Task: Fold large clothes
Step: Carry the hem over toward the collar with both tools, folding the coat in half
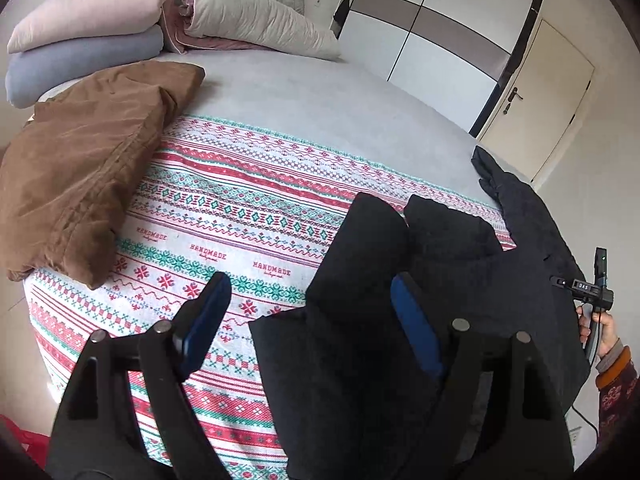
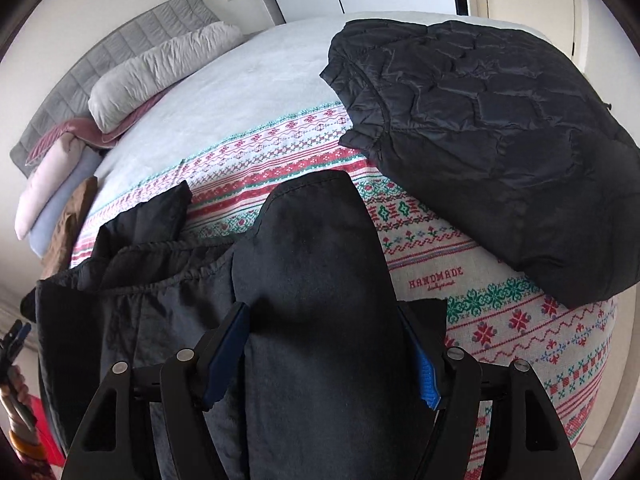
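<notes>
A black jacket lies at the near edge of the bed on a patterned red, green and white cloth. My left gripper is open above its left edge, one finger over the cloth, one over the jacket. In the right wrist view the same jacket has a folded part lying between the pads of my right gripper, which stands wide open around it. The right gripper also shows in the left wrist view, held at the jacket's right edge.
A folded brown garment lies at the left of the cloth. A folded black quilted jacket lies at the right. Pillows and folded blankets are stacked at the headboard. A wardrobe and a door stand beyond the bed.
</notes>
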Available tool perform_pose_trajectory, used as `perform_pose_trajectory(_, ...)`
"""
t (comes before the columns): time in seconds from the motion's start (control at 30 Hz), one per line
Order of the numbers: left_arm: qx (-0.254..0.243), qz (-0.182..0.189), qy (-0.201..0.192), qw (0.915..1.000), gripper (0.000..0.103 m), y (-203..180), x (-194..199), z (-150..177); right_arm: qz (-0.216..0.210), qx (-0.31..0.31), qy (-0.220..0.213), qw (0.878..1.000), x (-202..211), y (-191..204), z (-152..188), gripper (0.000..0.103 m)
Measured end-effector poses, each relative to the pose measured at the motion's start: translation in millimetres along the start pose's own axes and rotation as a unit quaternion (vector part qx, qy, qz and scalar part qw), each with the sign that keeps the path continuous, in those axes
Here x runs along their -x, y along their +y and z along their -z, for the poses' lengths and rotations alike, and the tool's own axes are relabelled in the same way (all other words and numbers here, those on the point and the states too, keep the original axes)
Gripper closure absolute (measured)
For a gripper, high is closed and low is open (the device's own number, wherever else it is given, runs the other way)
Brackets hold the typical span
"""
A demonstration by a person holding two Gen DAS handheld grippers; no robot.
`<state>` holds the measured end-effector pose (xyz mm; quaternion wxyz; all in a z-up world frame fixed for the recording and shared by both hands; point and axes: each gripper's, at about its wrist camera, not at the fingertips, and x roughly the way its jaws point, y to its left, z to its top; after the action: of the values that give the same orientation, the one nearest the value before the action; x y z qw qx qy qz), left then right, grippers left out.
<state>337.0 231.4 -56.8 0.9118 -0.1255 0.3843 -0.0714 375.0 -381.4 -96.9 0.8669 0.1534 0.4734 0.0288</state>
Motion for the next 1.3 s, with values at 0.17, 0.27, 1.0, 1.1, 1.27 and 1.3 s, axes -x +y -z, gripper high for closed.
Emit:
perform_pose_trajectory(0.17,-0.003,0.007,0.055,0.9984,0.021,4.1,-42.1,4.1,0.018,0.003,-0.029,0.999,-5.8,9.3,-1.3,0.033)
perform_pose_trajectory(0.27,-0.003,-0.02,0.08,0.9966,0.039,-2.6,-76.8,8.1,0.03,0.021,-0.04,0.999,-5.3,18.0,2.8,0.055)
perform_pose_trajectory(1.0,-0.034,-0.281,-0.069,0.9567,0.103,-22.0,-138.0,-88.4,0.193,0.033,-0.15,0.969,-46.7,47.0,-108.0,0.097)
perform_pose_trajectory(1.1,-0.012,-0.242,-0.032,0.9697,0.102,-8.1,-142.4,-78.0,0.196,0.024,-0.081,0.977,-83.8,32.9,-105.7,0.094)
perform_pose_trajectory(1.27,-0.014,-0.135,0.007,0.9907,0.029,-15.2,-124.5,-76.7,0.169,-0.015,-0.084,0.982,-59.8,11.2,-102.9,0.057)
perform_pose_trajectory(1.3,-0.013,-0.119,0.012,0.9927,0.028,-17.5,-123.3,-76.5,0.158,-0.018,-0.094,0.983,-48.2,8.3,-101.8,0.044)
